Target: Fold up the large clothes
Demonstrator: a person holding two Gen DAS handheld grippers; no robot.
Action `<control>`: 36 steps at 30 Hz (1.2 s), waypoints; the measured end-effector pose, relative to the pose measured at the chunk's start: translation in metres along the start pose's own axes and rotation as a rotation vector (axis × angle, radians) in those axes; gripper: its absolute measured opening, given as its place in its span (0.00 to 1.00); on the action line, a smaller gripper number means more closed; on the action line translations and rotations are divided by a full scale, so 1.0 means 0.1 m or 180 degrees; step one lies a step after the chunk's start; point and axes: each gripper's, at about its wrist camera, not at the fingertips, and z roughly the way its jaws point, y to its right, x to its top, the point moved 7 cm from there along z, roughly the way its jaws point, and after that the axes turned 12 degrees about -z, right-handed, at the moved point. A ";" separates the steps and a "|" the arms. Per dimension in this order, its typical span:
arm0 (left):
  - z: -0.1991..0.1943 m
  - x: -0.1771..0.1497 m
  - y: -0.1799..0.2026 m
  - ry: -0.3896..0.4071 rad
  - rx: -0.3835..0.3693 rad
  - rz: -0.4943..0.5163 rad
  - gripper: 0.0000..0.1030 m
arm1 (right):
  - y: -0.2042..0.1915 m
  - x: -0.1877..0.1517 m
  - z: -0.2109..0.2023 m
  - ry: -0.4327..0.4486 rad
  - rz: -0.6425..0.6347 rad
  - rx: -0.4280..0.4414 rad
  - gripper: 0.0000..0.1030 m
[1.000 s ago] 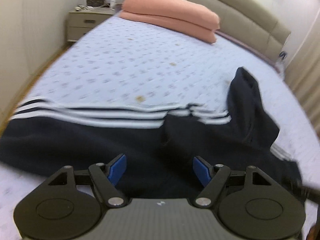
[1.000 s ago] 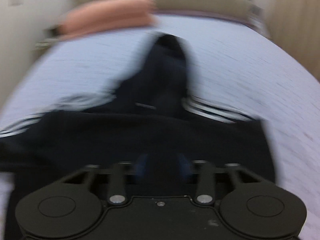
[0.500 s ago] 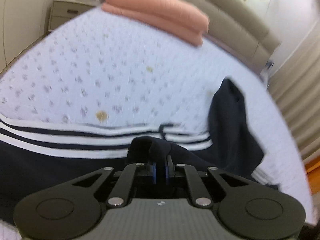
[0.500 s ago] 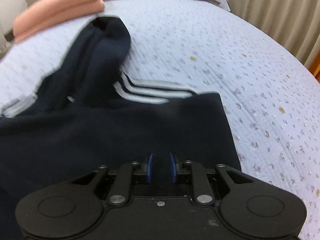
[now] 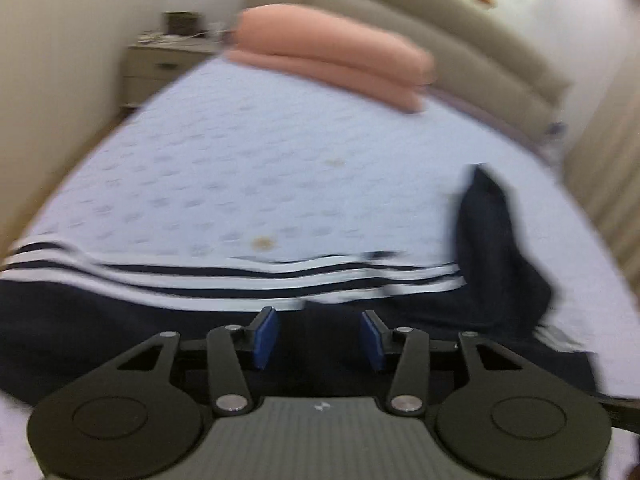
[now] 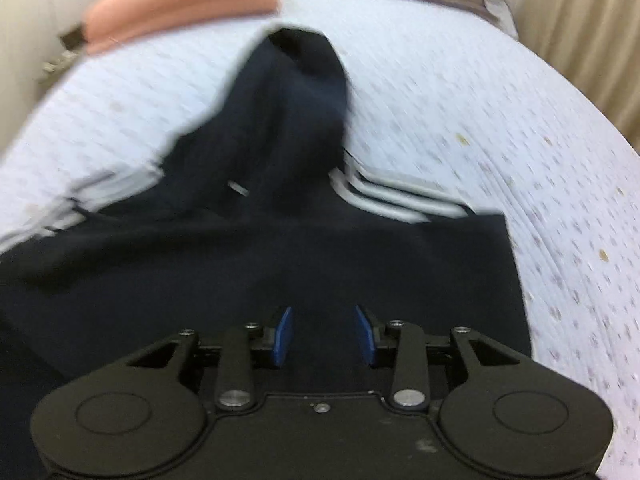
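A dark navy hooded top (image 5: 120, 312) (image 6: 280, 264) with white stripes along its sleeves lies spread on the bed. Its hood (image 5: 492, 232) (image 6: 304, 80) points toward the pillows. In the left wrist view my left gripper (image 5: 318, 336) hovers over the dark cloth just below the striped sleeve (image 5: 280, 280). Its jaws are opening and the blue pads press on nothing. In the right wrist view my right gripper (image 6: 324, 334) hangs over the body of the top, jaws opening too, with only flat cloth beneath the gap. Both views are blurred.
The bed's pale lilac patterned sheet (image 5: 240, 160) (image 6: 520, 140) stretches beyond the garment. Two stacked pink pillows (image 5: 332, 56) (image 6: 180, 8) lie against the beige headboard (image 5: 440, 28). A bedside cabinet (image 5: 160, 68) stands at the far left; curtains (image 6: 580, 20) hang at the right.
Half a second ago my left gripper was shut on a bunch of dark cloth; now its jaws stand apart and the cloth lies flat. My right gripper's jaws have also widened, and its view shifted left.
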 end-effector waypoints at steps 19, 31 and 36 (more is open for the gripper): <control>-0.41 -0.02 -0.71 0.0242 0.0747 -0.0543 0.40 | -0.39 -0.11 0.45 -0.0771 -0.0225 0.0087 0.50; -1.10 0.07 -3.15 0.0515 0.1140 -0.2798 0.64 | -0.41 -0.08 0.54 -0.0776 -0.0255 -0.0030 0.54; -0.87 -0.14 -3.69 0.0258 0.0707 -0.3553 0.67 | -0.42 -0.07 0.56 -0.0779 -0.0293 -0.0096 0.59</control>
